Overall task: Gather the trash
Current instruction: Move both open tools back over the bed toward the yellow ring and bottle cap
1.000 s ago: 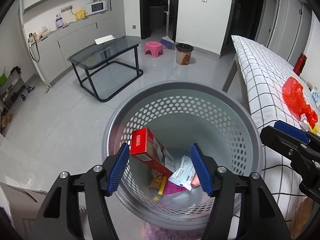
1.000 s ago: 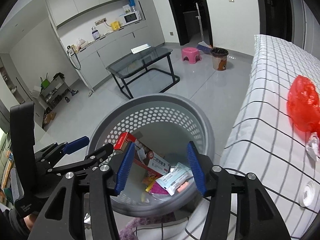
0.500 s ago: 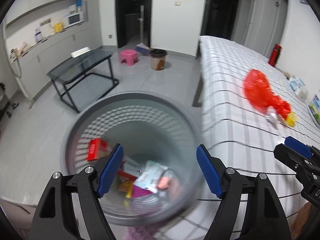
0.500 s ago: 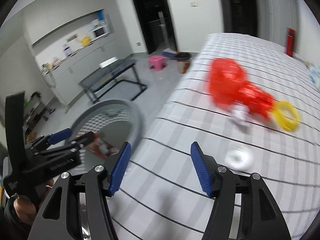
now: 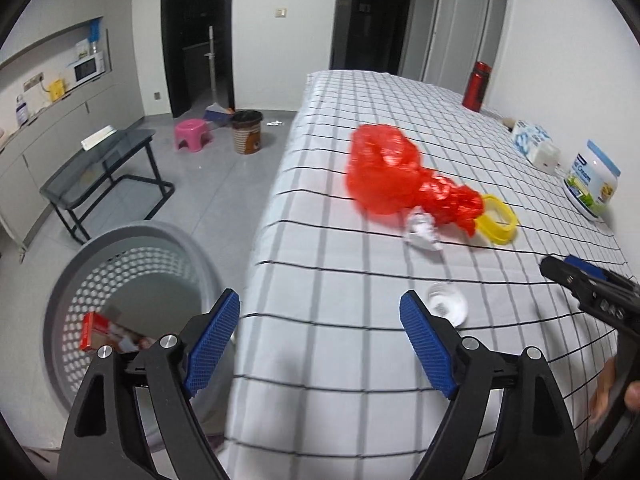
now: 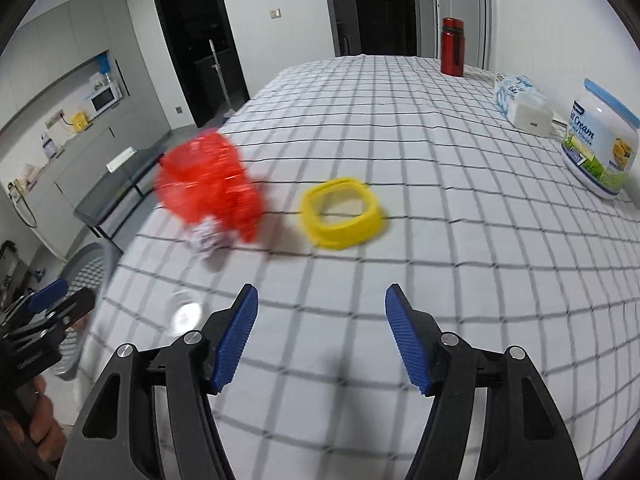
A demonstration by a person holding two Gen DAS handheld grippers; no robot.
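Observation:
A crumpled red plastic bag (image 5: 394,172) (image 6: 208,184) lies on the checked tablecloth (image 5: 360,360). Beside it are a white paper wad (image 5: 420,230) (image 6: 206,238), a yellow ring (image 5: 496,220) (image 6: 342,212) and a small clear lid (image 5: 446,308) (image 6: 184,312). The grey perforated bin (image 5: 132,264) stands on the floor at the table's left edge, with a red box (image 5: 94,330) inside. My left gripper (image 5: 320,336) hangs over the table edge, its jaws opening with nothing between them. My right gripper (image 6: 322,332) is over the cloth short of the yellow ring, jaws also opening and empty.
A red flask (image 6: 452,46), a tissue pack (image 6: 520,104) and a cream tub (image 6: 600,144) stand along the table's far right. On the floor are a glass side table (image 5: 104,168), a pink stool (image 5: 192,134) and a small brown bin (image 5: 247,131).
Both grippers swung right from above the bin to over the table, and their jaws spread wider. The bin slid to the left edge of both views.

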